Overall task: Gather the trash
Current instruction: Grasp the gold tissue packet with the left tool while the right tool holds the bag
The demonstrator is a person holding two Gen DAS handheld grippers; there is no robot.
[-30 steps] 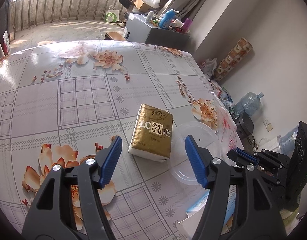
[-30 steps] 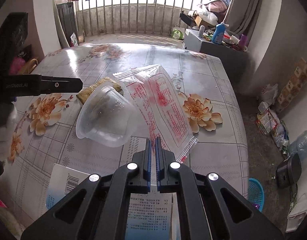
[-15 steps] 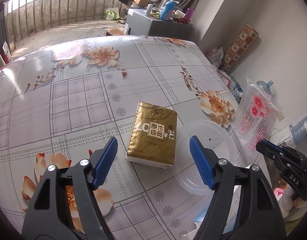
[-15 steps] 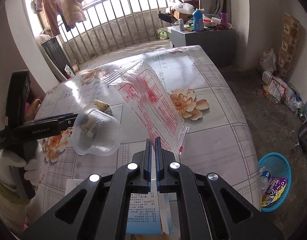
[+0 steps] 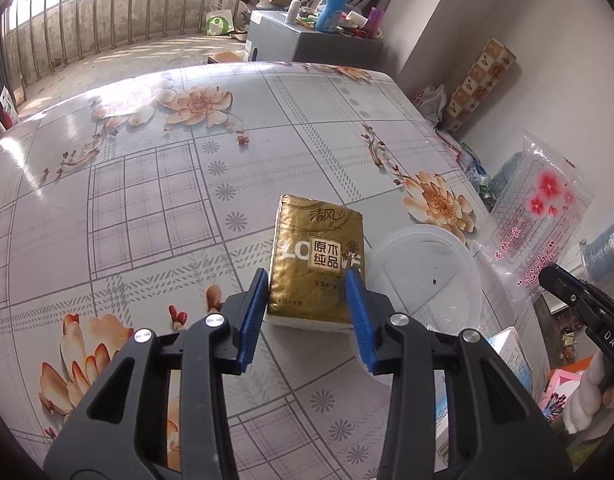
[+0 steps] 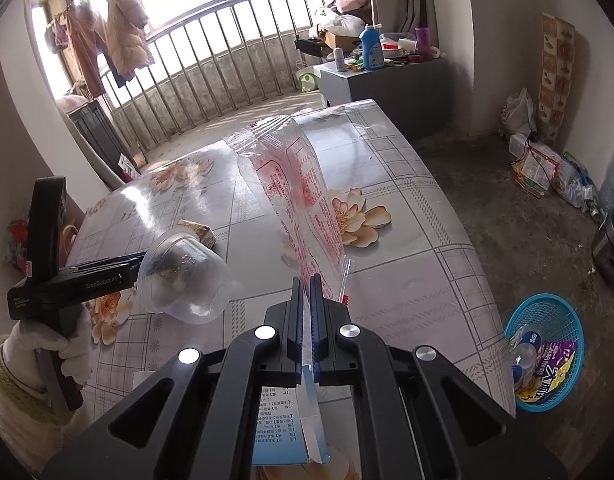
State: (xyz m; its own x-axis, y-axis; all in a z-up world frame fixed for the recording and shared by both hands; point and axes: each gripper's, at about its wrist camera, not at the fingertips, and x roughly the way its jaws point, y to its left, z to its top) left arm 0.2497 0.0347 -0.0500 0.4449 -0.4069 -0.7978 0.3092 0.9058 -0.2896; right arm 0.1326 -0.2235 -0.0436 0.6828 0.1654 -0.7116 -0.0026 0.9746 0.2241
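On the glossy flowered table [image 5: 147, 184], the left gripper [image 5: 311, 312] clasps a gold foil tissue pack [image 5: 317, 260] beside a clear round plastic bowl [image 5: 427, 276]. The right gripper [image 6: 305, 312] pinches a crinkly clear plastic bag [image 6: 295, 184] aloft.

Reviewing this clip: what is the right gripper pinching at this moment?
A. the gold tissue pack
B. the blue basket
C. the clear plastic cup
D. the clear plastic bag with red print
D: the right gripper is shut on the edge of the clear plastic bag, which hangs lifted above the table.
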